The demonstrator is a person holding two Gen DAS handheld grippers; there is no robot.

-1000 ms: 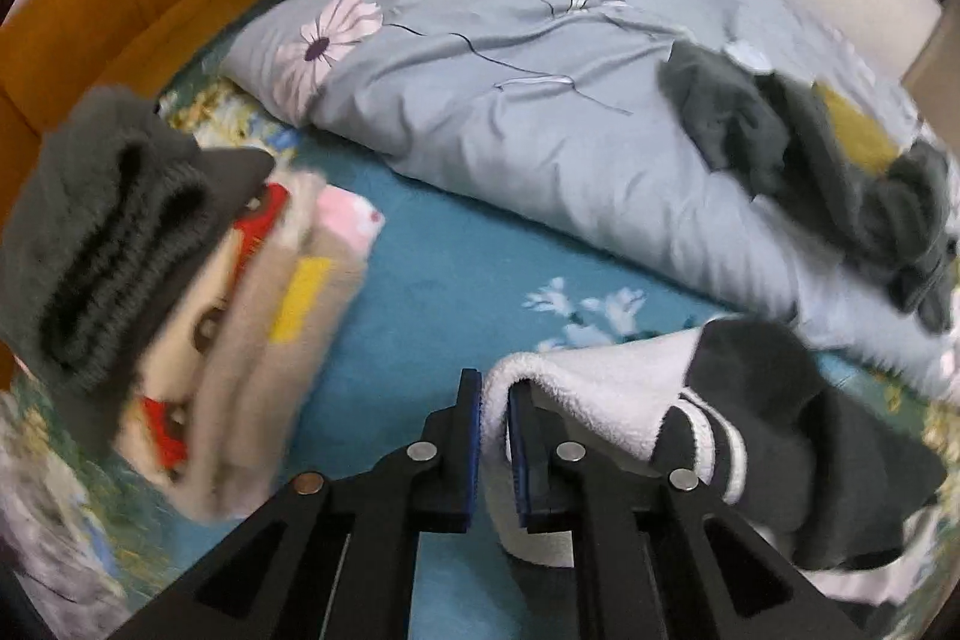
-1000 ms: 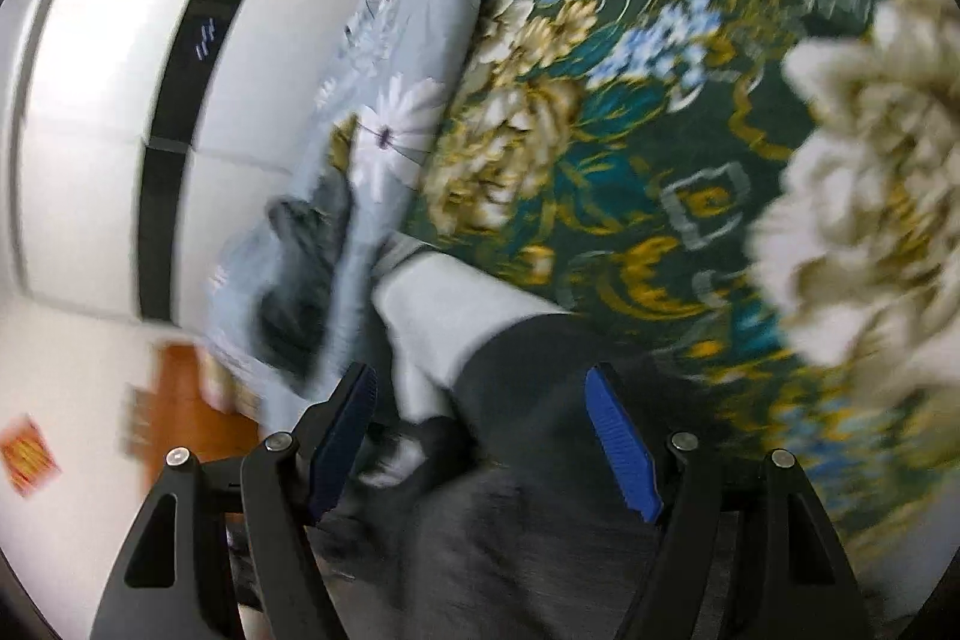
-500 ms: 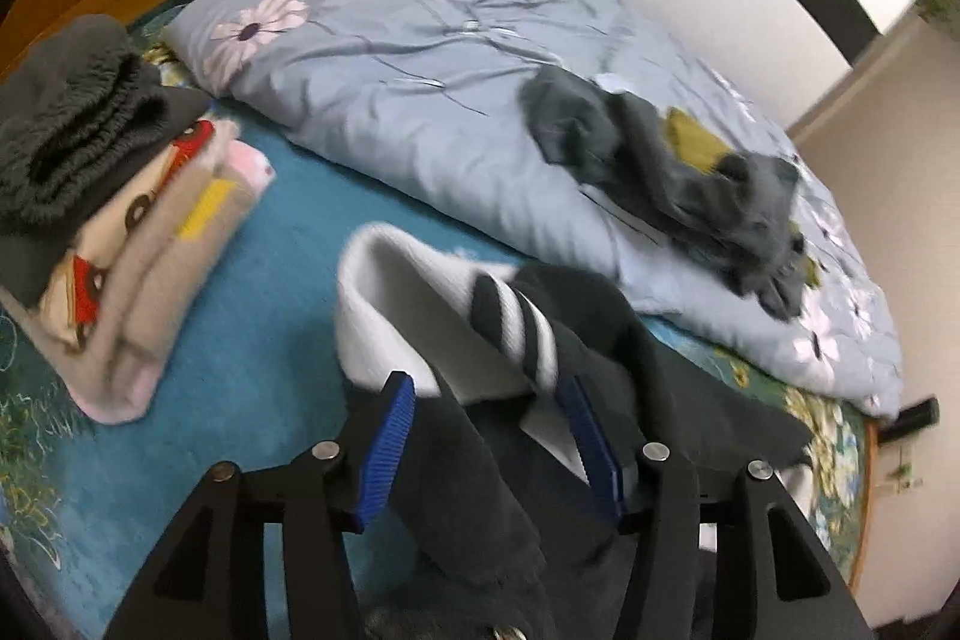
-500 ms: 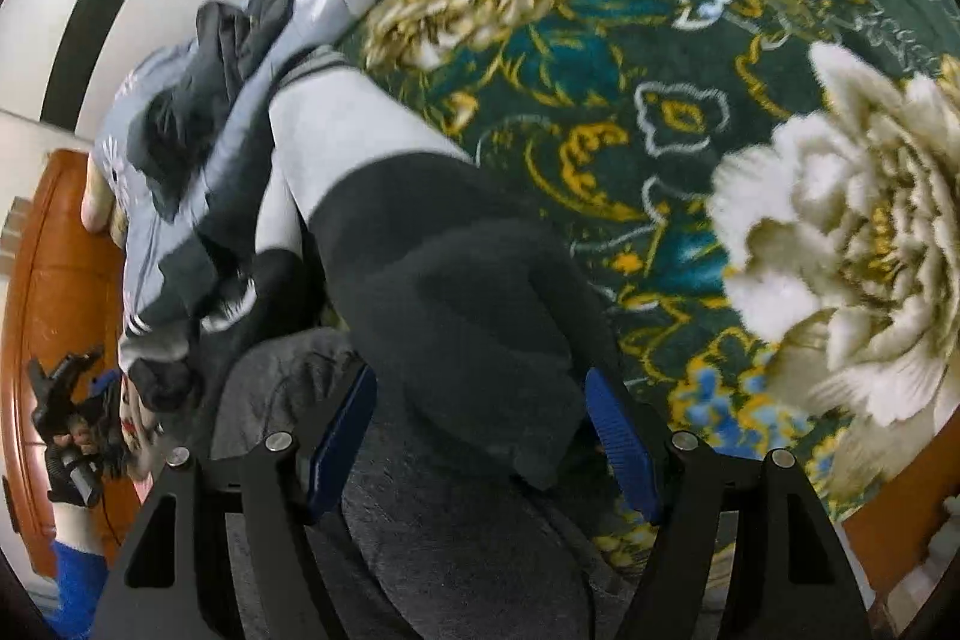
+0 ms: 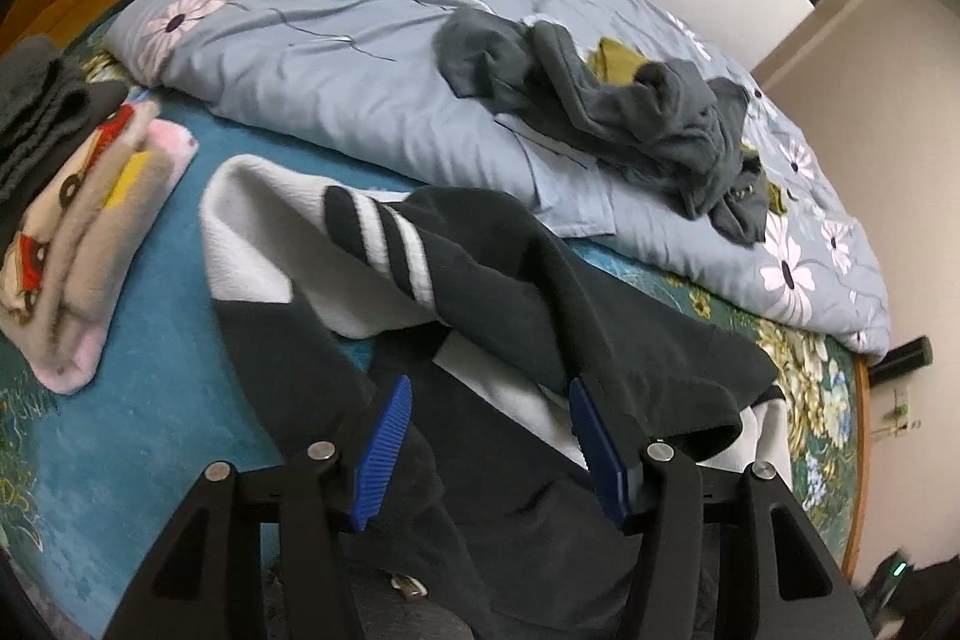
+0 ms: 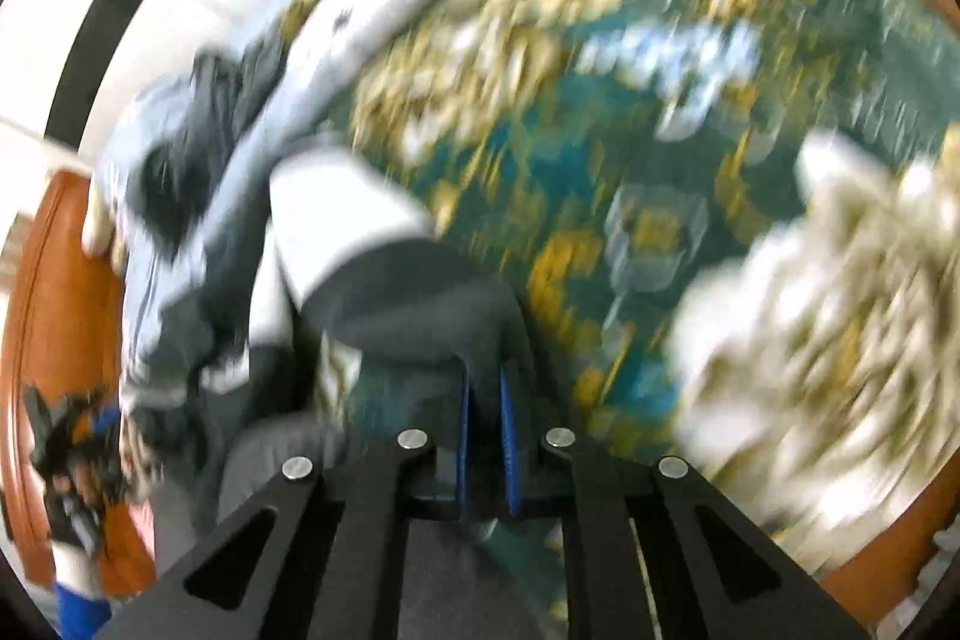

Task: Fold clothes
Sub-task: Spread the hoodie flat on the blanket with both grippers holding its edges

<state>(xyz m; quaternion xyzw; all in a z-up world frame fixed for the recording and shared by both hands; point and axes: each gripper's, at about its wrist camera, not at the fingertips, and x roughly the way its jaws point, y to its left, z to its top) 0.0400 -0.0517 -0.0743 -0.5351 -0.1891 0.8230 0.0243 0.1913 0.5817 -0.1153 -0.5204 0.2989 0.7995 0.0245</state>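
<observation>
Left gripper (image 5: pixel 489 439): jaws spread, empty, over black-and-white jacket (image 5: pixel 480 292) on bed. Right gripper (image 6: pixel 483 451): jaws clenched on jacket's dark edge. Likely mid-fold; next, carry edge across. 9 o'clock: folded stack (image 5: pixel 84 214). 1 o'clock: grey clothes (image 5: pixel 630 112) heaped on quilt (image 5: pixel 336 10).

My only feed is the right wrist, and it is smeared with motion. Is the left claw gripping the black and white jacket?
Observer: No. The left claw is open, its jaws apart over the black and white jacket, gripping nothing.
Operator: Is anything already folded?
Observer: Yes. A folded stack lies on the bedspread left of the jacket, with a dark grey piece on top of a cartoon-print one.
Operator: What is left to fold?
Observer: A crumpled grey garment lies on the flowered quilt beyond the jacket.
</observation>
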